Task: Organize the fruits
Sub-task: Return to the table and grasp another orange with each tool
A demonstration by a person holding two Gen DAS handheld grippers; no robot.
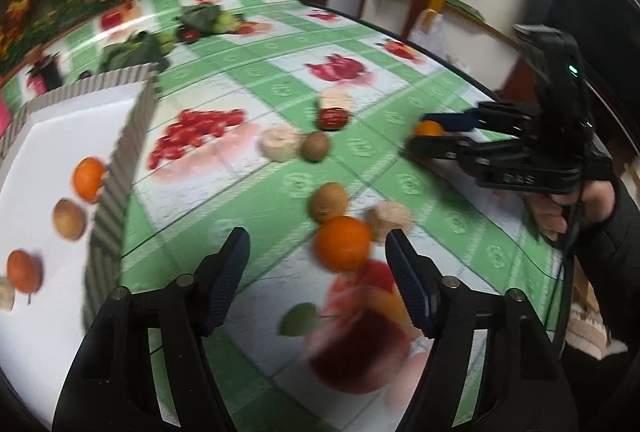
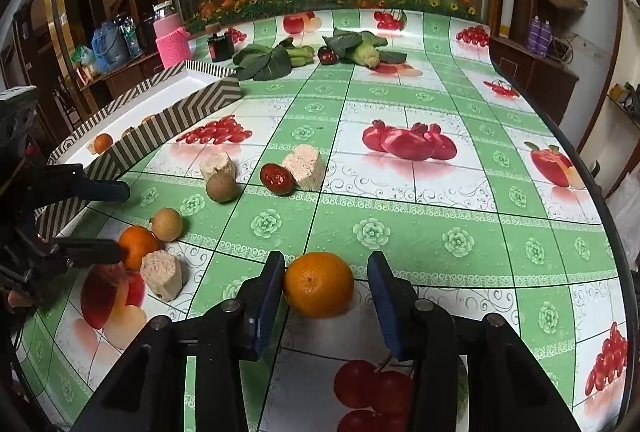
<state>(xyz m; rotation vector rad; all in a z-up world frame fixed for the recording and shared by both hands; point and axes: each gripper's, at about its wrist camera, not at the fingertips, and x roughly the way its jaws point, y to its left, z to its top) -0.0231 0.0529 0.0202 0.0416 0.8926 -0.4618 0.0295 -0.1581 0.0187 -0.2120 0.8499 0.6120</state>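
A white tray with a striped rim (image 1: 120, 152) (image 2: 192, 112) holds several fruits, among them an orange (image 1: 89, 179). My left gripper (image 1: 318, 252) (image 2: 120, 220) is open, with an orange (image 1: 343, 243) (image 2: 138, 241) just ahead between its fingers. My right gripper (image 2: 326, 272) (image 1: 420, 136) is open around another orange (image 2: 319, 284) (image 1: 429, 129) that rests on the table; the left pad touches it. Loose on the cloth lie two brown round fruits (image 2: 222, 187) (image 2: 167, 224), a red date (image 2: 277, 179) and beige chunks (image 2: 304, 166) (image 2: 162, 274).
The table has a green and white cloth printed with fruit (image 2: 400, 224). Leafy greens and corn (image 2: 360, 46) lie at the far end, by a dark jar (image 2: 220, 46) and a pink container (image 2: 172, 42). The table edge curves off at right (image 2: 592, 172).
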